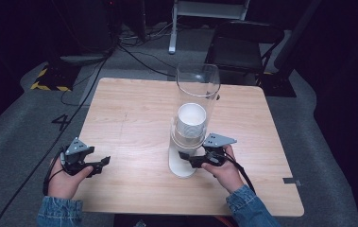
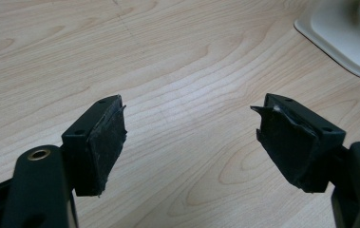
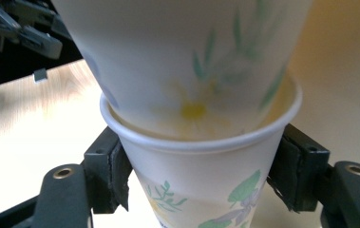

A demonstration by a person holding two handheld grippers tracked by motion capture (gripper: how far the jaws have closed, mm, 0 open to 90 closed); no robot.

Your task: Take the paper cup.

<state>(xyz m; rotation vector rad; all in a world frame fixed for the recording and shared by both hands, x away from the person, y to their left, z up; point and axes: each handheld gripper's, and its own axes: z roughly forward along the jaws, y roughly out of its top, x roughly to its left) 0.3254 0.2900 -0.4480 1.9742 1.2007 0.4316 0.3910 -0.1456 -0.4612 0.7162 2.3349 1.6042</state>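
Pale wooden table carries a clear plastic cup dispenser on a white base, holding stacked white floral paper cups. The right gripper pinches the lowest paper cup just under its rim; the left gripper rests spread apart. Next, I judge, a steady downward pull should free that cup from the one nested above.
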